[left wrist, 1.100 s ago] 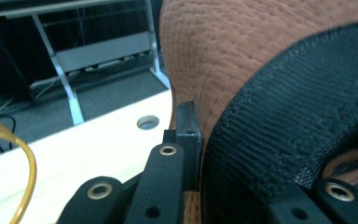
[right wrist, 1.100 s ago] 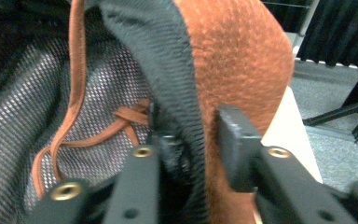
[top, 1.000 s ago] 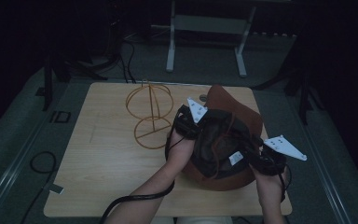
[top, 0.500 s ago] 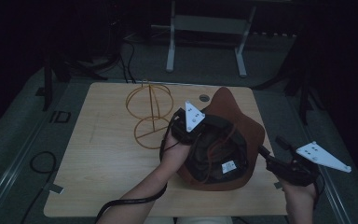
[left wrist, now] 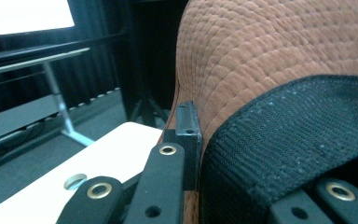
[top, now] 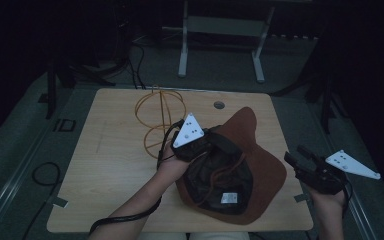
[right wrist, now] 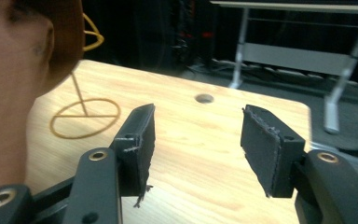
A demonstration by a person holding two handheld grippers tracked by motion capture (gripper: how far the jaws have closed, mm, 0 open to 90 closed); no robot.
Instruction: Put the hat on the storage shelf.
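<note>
A brown quilted hat [top: 262, 150] lies upside down on the wooden table [top: 115, 165], its black lining facing up. My left gripper [top: 222, 145] is shut on the hat's rim at the far left side. In the left gripper view the brown fabric [left wrist: 270, 51] and the black inner band [left wrist: 289, 140] sit between the jaws of the left gripper [left wrist: 256, 177]. My right gripper [top: 295, 155] hovers at the table's right edge, apart from the hat. Its jaws have just been closing, and the right gripper [right wrist: 196, 144] is open with nothing between the pads.
An orange wire stand [top: 155, 115] with a round base rests on the table left of the hat, also as the wire stand [right wrist: 85, 112] in the right gripper view. A cable hole [top: 219, 105] lies near the far edge. Metal frame legs [top: 182, 55] stand beyond the table.
My right gripper has drawn away from the hat to the right, out to the table's edge. The left gripper has shifted a little left with the hat's rim in it.
</note>
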